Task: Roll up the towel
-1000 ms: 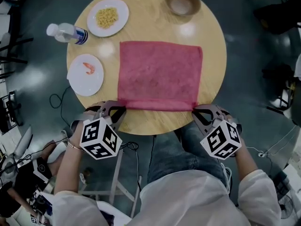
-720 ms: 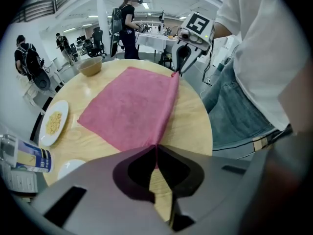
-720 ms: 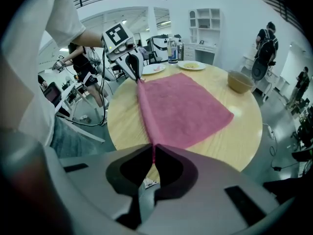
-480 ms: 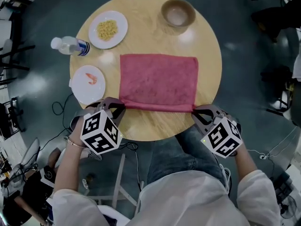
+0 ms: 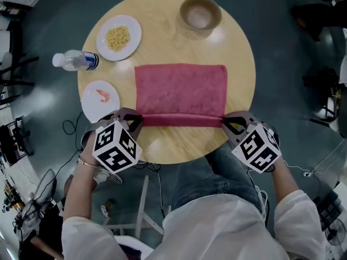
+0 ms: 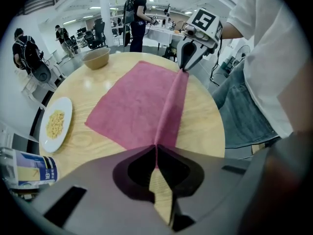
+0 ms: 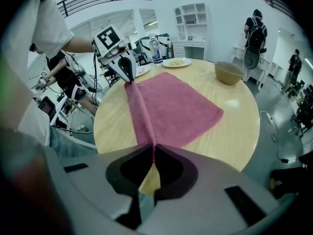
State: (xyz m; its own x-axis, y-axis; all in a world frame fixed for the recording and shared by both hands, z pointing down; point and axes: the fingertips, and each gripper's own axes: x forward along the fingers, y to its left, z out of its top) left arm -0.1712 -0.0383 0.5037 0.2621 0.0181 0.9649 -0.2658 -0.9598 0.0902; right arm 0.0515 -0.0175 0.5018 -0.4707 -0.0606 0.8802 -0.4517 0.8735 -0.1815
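At the near edge of the tabletop (image 5: pixel 162 145): the pink towel (image 5: pixel 181 88) lies flat mid-table, its near hem turned over into a thin fold that spans from one of your grippers to the other.
Left gripper (image 5: pixel 140 118): jaws closed, pinching the left end of the fold; cloth is nipped right at the tips.
Right gripper (image 5: pixel 223 121): jaws closed on the right end of the fold, same nip.
Step in hand: the first turn of the roll, I judge; only a narrow strip is folded and most of the towel is flat.
Next move: you need to carry both ends over and away from you together, at an even pace, with the fold taut between the jaws. If one side leads, the roll likely goes cone-shaped.
Towel axis: the long axis runs left to right across you, parallel to the fold, so the roll's axis lies the same way.
Towel heading: the free far edge faces the bowl (image 5: pixel 200 14), well apart from it.
Watch: the shrimp plate (image 5: pixel 100 99) sits just beside your left gripper.
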